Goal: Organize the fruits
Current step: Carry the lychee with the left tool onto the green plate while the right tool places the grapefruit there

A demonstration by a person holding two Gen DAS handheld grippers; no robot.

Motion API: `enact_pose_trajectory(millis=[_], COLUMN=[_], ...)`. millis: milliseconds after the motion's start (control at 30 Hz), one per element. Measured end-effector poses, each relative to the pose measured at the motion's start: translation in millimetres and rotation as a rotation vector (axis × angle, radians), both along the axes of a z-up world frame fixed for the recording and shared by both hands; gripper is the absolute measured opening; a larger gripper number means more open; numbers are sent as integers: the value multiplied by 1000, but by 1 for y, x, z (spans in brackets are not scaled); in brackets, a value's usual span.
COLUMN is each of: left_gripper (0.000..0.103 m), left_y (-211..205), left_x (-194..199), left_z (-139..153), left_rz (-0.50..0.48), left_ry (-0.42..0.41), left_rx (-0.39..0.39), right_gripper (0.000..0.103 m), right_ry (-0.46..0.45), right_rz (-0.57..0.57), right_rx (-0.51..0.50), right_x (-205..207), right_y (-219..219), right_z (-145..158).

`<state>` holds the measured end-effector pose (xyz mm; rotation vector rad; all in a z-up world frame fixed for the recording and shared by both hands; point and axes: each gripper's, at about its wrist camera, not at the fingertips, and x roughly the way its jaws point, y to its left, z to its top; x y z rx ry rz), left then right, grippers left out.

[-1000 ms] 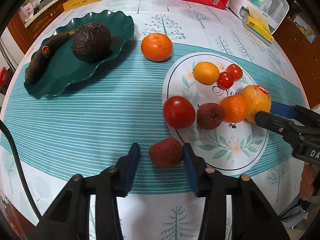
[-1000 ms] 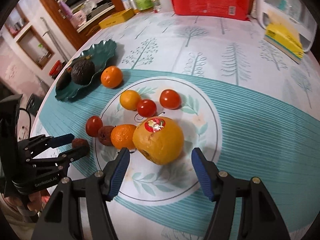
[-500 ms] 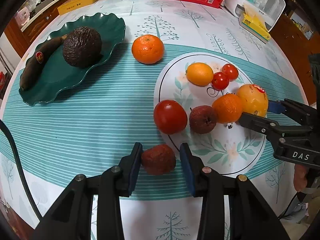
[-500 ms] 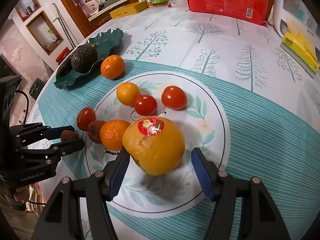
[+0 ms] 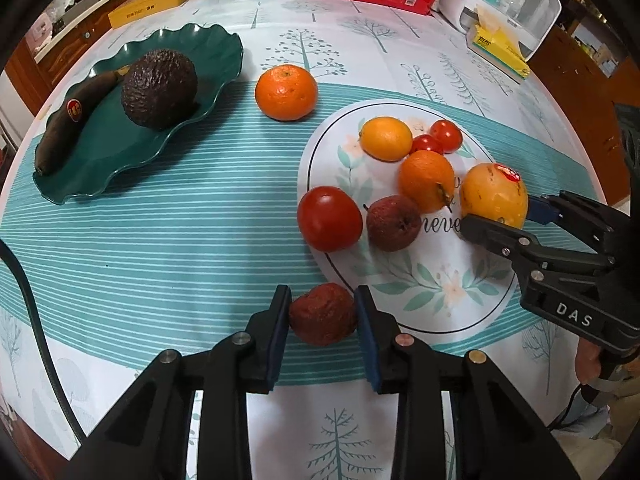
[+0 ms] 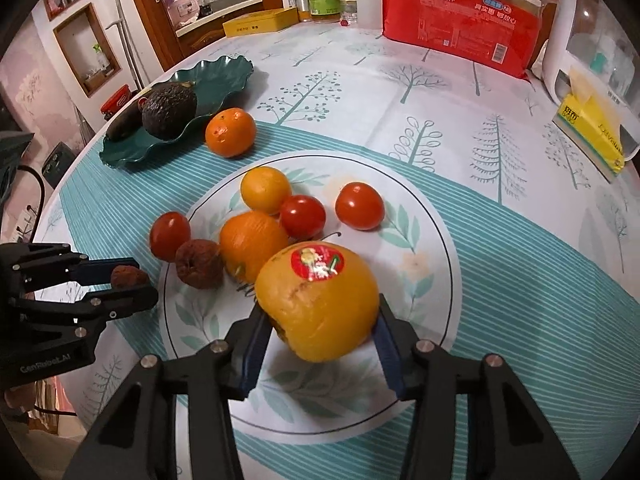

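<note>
We see a round printed floral medallion (image 6: 420, 220) on the tablecloth, our landmark. On its near part sits a smooth, dented yellow-orange fruit with a red sticker (image 6: 318, 304); the right gripper (image 6: 320, 344) has just closed, its blue pads pressing the fruit's sides. Just outside the medallion's rim, the left gripper (image 5: 322, 330) clamps a small, wrinkled dark-red fruit (image 5: 323, 314).

A wooden cabinet (image 6: 160, 12) and a recessed wall niche (image 6: 86, 50), perhaps shelving, stand behind the table.
</note>
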<state>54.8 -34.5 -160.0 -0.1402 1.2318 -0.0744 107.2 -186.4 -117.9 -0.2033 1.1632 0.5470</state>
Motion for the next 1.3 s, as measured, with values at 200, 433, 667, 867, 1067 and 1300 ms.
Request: enact_pose_trajectory(millis=[200, 433, 667, 867, 1067, 1300], left_gripper=[30, 30, 30, 30, 30, 30], left_y=[-1, 7, 46, 101, 158, 206], left_x=[-3, -6, -12, -10, 9, 44], left_z=[21, 63, 112, 149, 179, 190], left_rz=[-28, -52, -32, -15, -22, -56], left_ry=[-38, -104, -186, -244, -308, -346], left_rx=[11, 36, 47, 19, 36, 42], right_gripper=[48, 48, 48, 48, 48, 48], right_ry=[-17, -60, -133, -147, -173, -207], right_rz=[-10, -30, -30, -56, -92, -191], right_rx=[10, 62, 120, 160, 161, 176], right_x=[-12, -25, -33, -32, -16, 26], right_y=[-3, 1, 24, 59, 111, 162], right_z=[18, 57, 104, 134, 158, 179])
